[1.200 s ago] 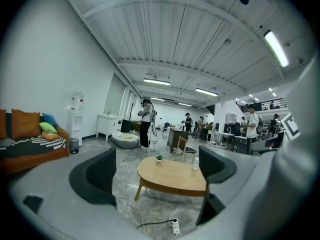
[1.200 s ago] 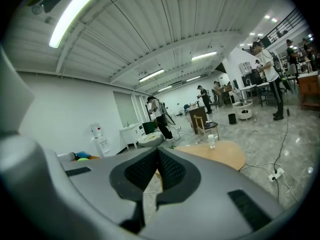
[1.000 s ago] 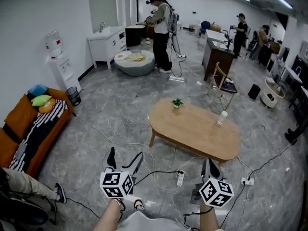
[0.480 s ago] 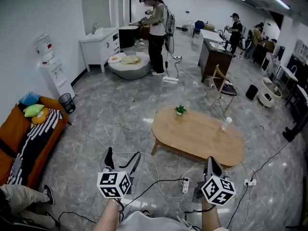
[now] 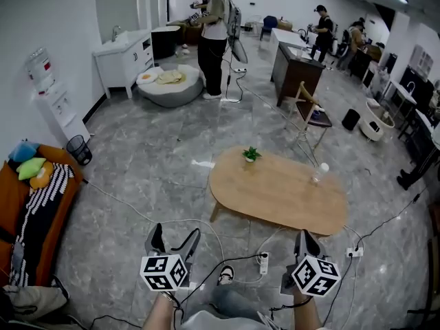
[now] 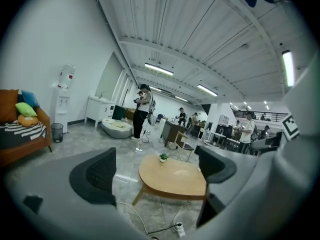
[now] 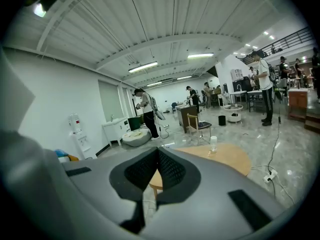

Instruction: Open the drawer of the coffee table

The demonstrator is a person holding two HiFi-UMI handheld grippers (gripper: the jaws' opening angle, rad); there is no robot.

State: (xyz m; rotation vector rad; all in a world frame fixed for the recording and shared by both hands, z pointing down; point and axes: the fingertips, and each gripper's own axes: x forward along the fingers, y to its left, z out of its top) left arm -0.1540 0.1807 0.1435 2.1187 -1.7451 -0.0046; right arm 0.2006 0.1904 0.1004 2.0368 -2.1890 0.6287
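An oval wooden coffee table (image 5: 278, 192) stands on the grey floor ahead, with a small potted plant (image 5: 251, 155) and a clear bottle (image 5: 318, 172) on top. No drawer shows from here. My left gripper (image 5: 172, 240) hovers well short of the table's near left leg, open and empty. In the left gripper view the table (image 6: 172, 176) is seen between the spread fingers (image 6: 95, 176). My right gripper (image 5: 304, 242) is held near the table's front right edge, shut on nothing. In the right gripper view its closed pads (image 7: 170, 171) cover part of the table (image 7: 227, 156).
Cables and a power strip (image 5: 263, 262) lie on the floor between me and the table. An orange sofa (image 5: 27, 205) is at the left, a chair (image 5: 307, 113) behind the table. A person (image 5: 213, 33) stands far back by a round cushion (image 5: 168, 84).
The view has moved forward and a little right: the sofa slid toward the left edge, and a shoe now shows between the grippers. Both grippers keep their pose and state.
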